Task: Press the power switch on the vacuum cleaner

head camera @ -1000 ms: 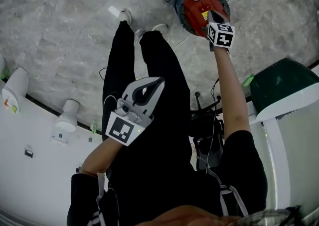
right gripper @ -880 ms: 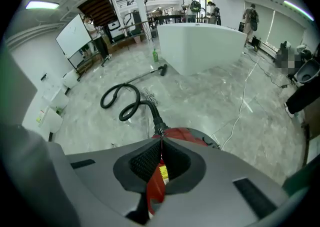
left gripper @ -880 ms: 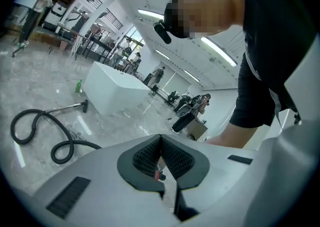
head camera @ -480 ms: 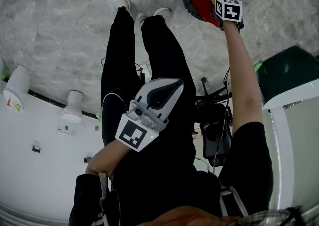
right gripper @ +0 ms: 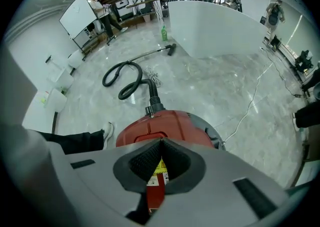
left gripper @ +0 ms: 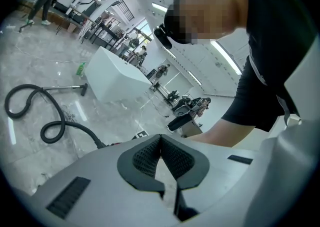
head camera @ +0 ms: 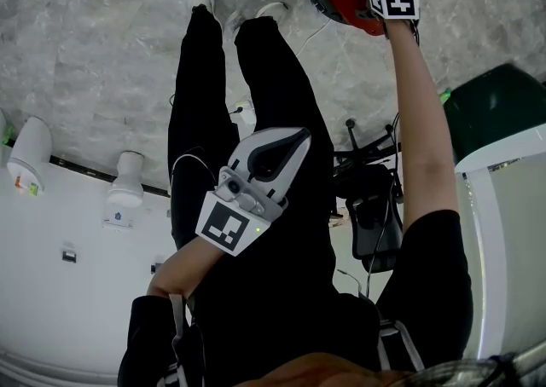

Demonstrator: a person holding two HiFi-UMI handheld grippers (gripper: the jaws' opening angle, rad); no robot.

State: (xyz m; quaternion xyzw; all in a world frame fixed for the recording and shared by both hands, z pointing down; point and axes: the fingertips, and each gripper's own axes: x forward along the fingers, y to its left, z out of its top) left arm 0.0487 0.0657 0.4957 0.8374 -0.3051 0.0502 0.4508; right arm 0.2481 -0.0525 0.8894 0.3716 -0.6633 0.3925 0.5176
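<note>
Pointing at vacuum cleaner point(right gripper: 167, 122), right tongs point(right gripper: 161, 142) closed, empty; left tongs point(left gripper: 160, 137) same; floor point(right gripper: 225, 86) around.

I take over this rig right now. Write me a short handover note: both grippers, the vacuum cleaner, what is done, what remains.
Left gripper: jaws together, empty, held in front of the body, away from the job.
Right gripper: jaws together, holding nothing, tips aimed down at the red vacuum cleaner on the floor; its hose runs off behind.
Done: the approach. Left: the press; contact with the switch cannot be told, so check first.
</note>
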